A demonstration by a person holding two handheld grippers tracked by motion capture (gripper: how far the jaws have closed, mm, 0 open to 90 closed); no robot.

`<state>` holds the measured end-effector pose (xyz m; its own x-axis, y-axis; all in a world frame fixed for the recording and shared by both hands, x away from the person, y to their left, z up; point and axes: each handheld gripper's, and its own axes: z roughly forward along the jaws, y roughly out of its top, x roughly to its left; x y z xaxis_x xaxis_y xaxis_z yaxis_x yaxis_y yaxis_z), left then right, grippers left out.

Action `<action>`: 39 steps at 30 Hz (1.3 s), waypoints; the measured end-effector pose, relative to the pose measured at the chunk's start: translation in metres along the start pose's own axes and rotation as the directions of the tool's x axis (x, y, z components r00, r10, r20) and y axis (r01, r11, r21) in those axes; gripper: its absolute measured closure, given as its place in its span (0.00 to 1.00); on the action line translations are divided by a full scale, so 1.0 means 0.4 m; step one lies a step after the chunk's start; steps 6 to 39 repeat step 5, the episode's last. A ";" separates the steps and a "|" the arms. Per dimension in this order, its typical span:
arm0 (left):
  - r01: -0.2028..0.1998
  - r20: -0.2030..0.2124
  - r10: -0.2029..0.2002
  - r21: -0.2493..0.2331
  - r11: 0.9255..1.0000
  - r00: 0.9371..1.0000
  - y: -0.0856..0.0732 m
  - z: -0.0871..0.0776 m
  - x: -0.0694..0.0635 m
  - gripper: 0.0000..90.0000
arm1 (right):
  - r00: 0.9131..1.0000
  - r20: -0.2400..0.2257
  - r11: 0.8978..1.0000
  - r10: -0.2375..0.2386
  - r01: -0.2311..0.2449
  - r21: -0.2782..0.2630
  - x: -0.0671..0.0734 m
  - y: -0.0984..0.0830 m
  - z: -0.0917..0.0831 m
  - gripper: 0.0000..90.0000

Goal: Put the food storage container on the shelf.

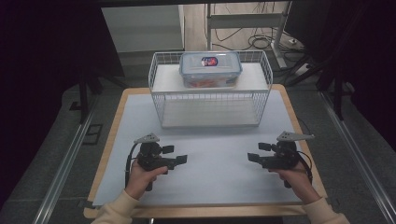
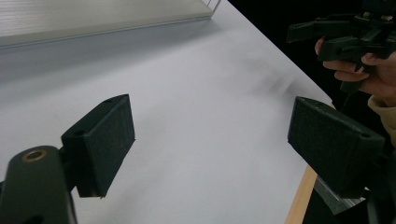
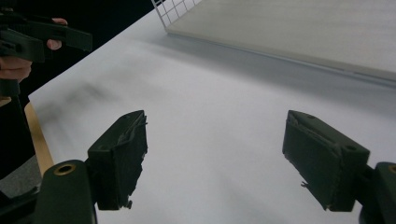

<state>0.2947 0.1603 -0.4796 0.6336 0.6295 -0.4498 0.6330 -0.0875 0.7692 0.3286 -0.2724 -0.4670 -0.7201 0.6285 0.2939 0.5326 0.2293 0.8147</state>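
My left gripper [image 1: 174, 155] hangs low over the white table [image 1: 210, 154], jaws spread, nothing between. Centre back, the clear lidded food box [image 1: 210, 69] sits on the wire rack's [image 1: 210, 93] top shelf, red-blue label unreadable. My right gripper [image 1: 259, 152]: jaws spread, empty.

Dim room — grey floor [image 1: 42, 140], tangled cables [image 1: 254, 39] behind.

This looks like a lab or test room, though the dark surroundings hide much: black curtains, metal floor rails [image 1: 65, 161], loose cables [image 1: 254, 43] behind, and a white-covered counter [image 1: 215, 158] staged with a wire basket [image 1: 210, 100].
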 end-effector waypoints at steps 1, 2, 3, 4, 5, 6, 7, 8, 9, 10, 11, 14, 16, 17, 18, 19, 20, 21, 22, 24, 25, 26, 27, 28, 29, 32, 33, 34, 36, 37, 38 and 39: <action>-0.003 -0.004 0.003 -0.004 1.000 1.000 -0.001 -0.001 0.000 0.16 | 1.000 0.002 1.000 -0.007 0.007 -0.004 0.002 0.000 0.000 0.25; -0.006 -0.006 0.006 -0.008 1.000 1.000 -0.004 -0.003 0.002 0.16 | 1.000 0.006 1.000 -0.013 0.013 -0.006 0.003 -0.001 0.001 0.24; -0.007 -0.008 0.007 -0.010 1.000 1.000 -0.008 -0.005 0.005 0.16 | 0.999 0.020 1.000 -0.027 0.027 -0.006 0.003 -0.004 0.003 0.23; -0.010 -0.016 0.009 -0.015 1.000 1.000 -0.018 -0.007 0.013 0.16 | 0.998 0.041 0.999 -0.041 0.041 -0.001 0.004 -0.008 0.005 0.22; -0.009 -0.019 0.008 -0.015 1.000 1.000 -0.022 -0.007 0.016 0.15 | 0.995 0.084 0.998 -0.060 0.059 0.017 0.002 -0.018 0.009 0.20; -0.009 -0.019 0.008 -0.015 1.000 1.000 -0.022 -0.007 0.016 0.15 | 0.995 0.084 0.998 -0.060 0.059 0.017 0.002 -0.018 0.009 0.20; -0.009 -0.019 0.008 -0.015 1.000 1.000 -0.022 -0.007 0.016 0.15 | 0.995 0.084 0.998 -0.060 0.059 0.017 0.002 -0.018 0.009 0.20; -0.009 -0.019 0.008 -0.015 1.000 1.000 -0.022 -0.007 0.016 0.15 | 0.995 0.084 0.998 -0.060 0.059 0.017 0.002 -0.018 0.009 0.20; -0.009 -0.019 0.008 -0.015 1.000 1.000 -0.022 -0.007 0.016 0.15 | 0.995 0.084 0.998 -0.060 0.059 0.017 0.002 -0.018 0.009 0.20; -0.009 -0.019 0.008 -0.015 1.000 1.000 -0.022 -0.007 0.016 0.15 | 0.995 0.084 0.998 -0.060 0.059 0.017 0.002 -0.018 0.009 0.20; -0.009 -0.019 0.008 -0.015 1.000 1.000 -0.022 -0.007 0.016 0.15 | 0.995 0.084 0.998 -0.060 0.059 0.017 0.002 -0.018 0.009 0.20; -0.009 -0.019 0.008 -0.015 1.000 1.000 -0.022 -0.007 0.016 0.15 | 0.995 0.084 0.998 -0.060 0.059 0.017 0.002 -0.018 0.009 0.20; -0.009 -0.019 0.008 -0.015 1.000 1.000 -0.022 -0.007 0.016 0.15 | 0.995 0.084 0.998 -0.060 0.059 0.017 0.002 -0.018 0.009 0.20; -0.009 -0.019 0.008 -0.015 1.000 1.000 -0.022 -0.007 0.016 0.15 | 0.995 0.084 0.998 -0.060 0.059 0.017 0.002 -0.018 0.009 0.20; -0.009 -0.019 0.008 -0.015 1.000 1.000 -0.022 -0.007 0.016 0.15 | 0.995 0.084 0.998 -0.060 0.059 0.017 0.002 -0.018 0.009 0.20; -0.009 -0.019 0.008 -0.015 1.000 1.000 -0.022 -0.007 0.016 0.15 | 0.995 0.084 0.998 -0.060 0.059 0.017 0.002 -0.018 0.009 0.20; -0.009 -0.019 0.008 -0.015 1.000 1.000 -0.022 -0.007 0.016 0.15 | 0.995 0.084 0.998 -0.060 0.059 0.017 0.002 -0.018 0.009 0.20; -0.009 -0.019 0.008 -0.015 1.000 1.000 -0.022 -0.007 0.016 0.15 | 0.995 0.084 0.998 -0.060 0.059 0.017 0.002 -0.018 0.009 0.20; -0.009 -0.019 0.008 -0.015 1.000 1.000 -0.022 -0.007 0.016 0.15 | 0.995 0.084 0.998 -0.060 0.059 0.017 0.002 -0.018 0.009 0.20; -0.009 -0.019 0.008 -0.015 1.000 1.000 -0.022 -0.007 0.016 0.15 | 0.995 0.084 0.998 -0.060 0.059 0.017 0.002 -0.018 0.009 0.20; -0.009 -0.019 0.008 -0.015 1.000 1.000 -0.022 -0.007 0.016 0.15 | 0.995 0.084 0.998 -0.060 0.059 0.017 0.002 -0.018 0.009 0.20; -0.009 -0.019 0.008 -0.015 1.000 1.000 -0.022 -0.007 0.016 0.15 | 0.995 0.084 0.998 -0.060 0.059 0.017 0.002 -0.018 0.009 0.20; -0.009 -0.019 0.008 -0.015 1.000 1.000 -0.022 -0.007 0.016 0.15 | 0.995 0.084 0.998 -0.060 0.059 0.017 0.002 -0.018 0.009 0.20; -0.009 -0.019 0.008 -0.015 1.000 1.000 -0.022 -0.007 0.016 0.15 | 0.995 0.084 0.998 -0.060 0.059 0.017 0.002 -0.018 0.009 0.20; -0.009 -0.019 0.008 -0.015 1.000 1.000 -0.022 -0.007 0.016 0.15 | 0.995 0.084 0.998 -0.060 0.059 0.017 0.002 -0.018 0.009 0.20; -0.009 -0.019 0.008 -0.015 1.000 1.000 -0.022 -0.007 0.016 0.15 | 0.995 0.084 0.998 -0.060 0.059 0.017 0.002 -0.018 0.009 0.20; -0.009 -0.019 0.008 -0.015 1.000 1.000 -0.022 -0.007 0.016 0.15 | 0.995 0.084 0.998 -0.060 0.059 0.017 0.002 -0.018 0.009 0.20; -0.009 -0.019 0.008 -0.015 1.000 1.000 -0.022 -0.007 0.016 0.15 | 0.995 0.084 0.998 -0.060 0.059 0.017 0.002 -0.018 0.009 0.20; -0.009 -0.019 0.008 -0.015 1.000 1.000 -0.022 -0.007 0.016 0.15 | 0.995 0.084 0.998 -0.060 0.059 0.017 0.002 -0.018 0.009 0.20; -0.009 -0.019 0.008 -0.015 1.000 1.000 -0.022 -0.007 0.016 0.15 | 0.995 0.084 0.998 -0.060 0.059 0.017 0.002 -0.018 0.009 0.20; -0.009 -0.019 0.008 -0.015 1.000 1.000 -0.022 -0.007 0.016 0.15 | 0.995 0.084 0.998 -0.060 0.059 0.017 0.002 -0.018 0.009 0.20; -0.009 -0.019 0.008 -0.015 1.000 1.000 -0.022 -0.007 0.016 0.15 | 0.995 0.084 0.998 -0.060 0.059 0.017 0.002 -0.018 0.009 0.20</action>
